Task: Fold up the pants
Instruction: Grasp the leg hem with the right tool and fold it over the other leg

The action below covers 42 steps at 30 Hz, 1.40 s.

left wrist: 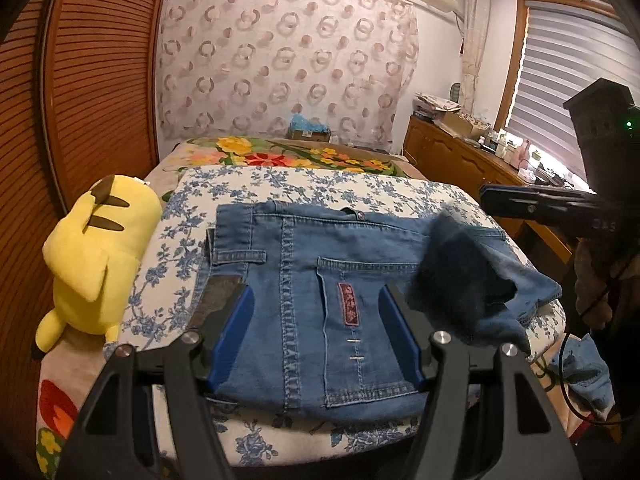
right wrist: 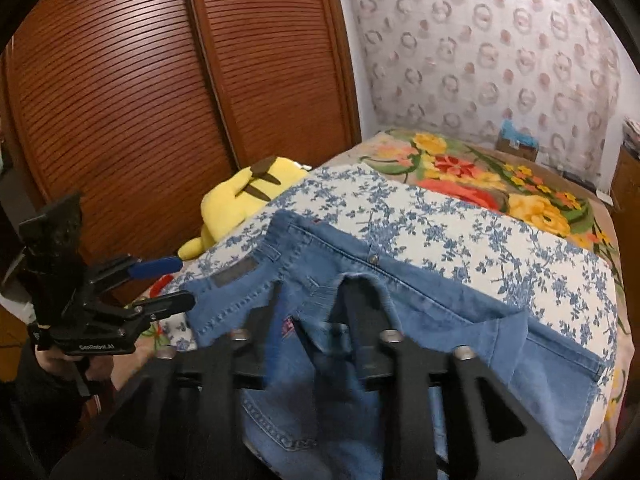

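Daylight is glowing through the window blinds (left wrist: pixel 576 76) at the right of the left wrist view, washing them out, while the room is otherwise sitting in warm, dim light. A jeans leg (left wrist: pixel 464 280) is smearing with motion blur in both views. The fisheye is bowing the louvred wardrobe doors (right wrist: pixel 160 92), and dark vignetting is closing the corners.
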Available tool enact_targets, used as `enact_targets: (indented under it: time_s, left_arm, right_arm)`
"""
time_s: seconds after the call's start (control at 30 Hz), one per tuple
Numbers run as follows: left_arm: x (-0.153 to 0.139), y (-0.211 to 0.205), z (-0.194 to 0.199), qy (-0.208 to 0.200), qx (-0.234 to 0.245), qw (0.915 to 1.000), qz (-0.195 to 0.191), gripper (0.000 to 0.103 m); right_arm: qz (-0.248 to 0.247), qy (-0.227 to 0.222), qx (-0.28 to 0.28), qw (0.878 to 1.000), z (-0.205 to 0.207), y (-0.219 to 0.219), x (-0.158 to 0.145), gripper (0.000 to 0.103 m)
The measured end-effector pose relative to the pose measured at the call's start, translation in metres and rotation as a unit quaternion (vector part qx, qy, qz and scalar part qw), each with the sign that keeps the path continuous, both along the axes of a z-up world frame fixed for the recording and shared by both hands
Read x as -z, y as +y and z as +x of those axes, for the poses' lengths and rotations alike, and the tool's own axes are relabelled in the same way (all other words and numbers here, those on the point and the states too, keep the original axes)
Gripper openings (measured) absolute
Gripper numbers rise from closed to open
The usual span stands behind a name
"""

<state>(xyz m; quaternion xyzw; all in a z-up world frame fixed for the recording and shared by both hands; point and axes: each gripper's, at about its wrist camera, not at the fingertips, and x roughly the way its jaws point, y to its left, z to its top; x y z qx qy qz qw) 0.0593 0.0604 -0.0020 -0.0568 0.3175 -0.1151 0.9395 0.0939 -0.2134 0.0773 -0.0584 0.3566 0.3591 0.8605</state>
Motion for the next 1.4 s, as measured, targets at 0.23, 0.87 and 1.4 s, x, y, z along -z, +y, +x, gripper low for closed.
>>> enact_targets:
  time_s: [0.23, 0.87, 1.4]
  left_arm:
    - [0.01, -0.024, 0.01, 0.012, 0.028, 0.9995, 0.0, 0.064]
    - [0.059, -0.088, 0.059, 0.066, 0.12, 0.9894, 0.048, 0.041]
    - [0.016, -0.083, 0.029, -0.001, 0.136, 0.9903, 0.031, 0.008]
  right_arm:
    - [-0.009, -0.024, 0.03, 0.999, -0.012, -0.035, -0.012, 0.055]
    - [-0.031, 0.077, 0.12, 0.989, -0.007, -0.11, 0.084, 0.063]
    - [0.017, 0.099, 0.088, 0.991, 0.006, -0.096, 0.07, 0.005]
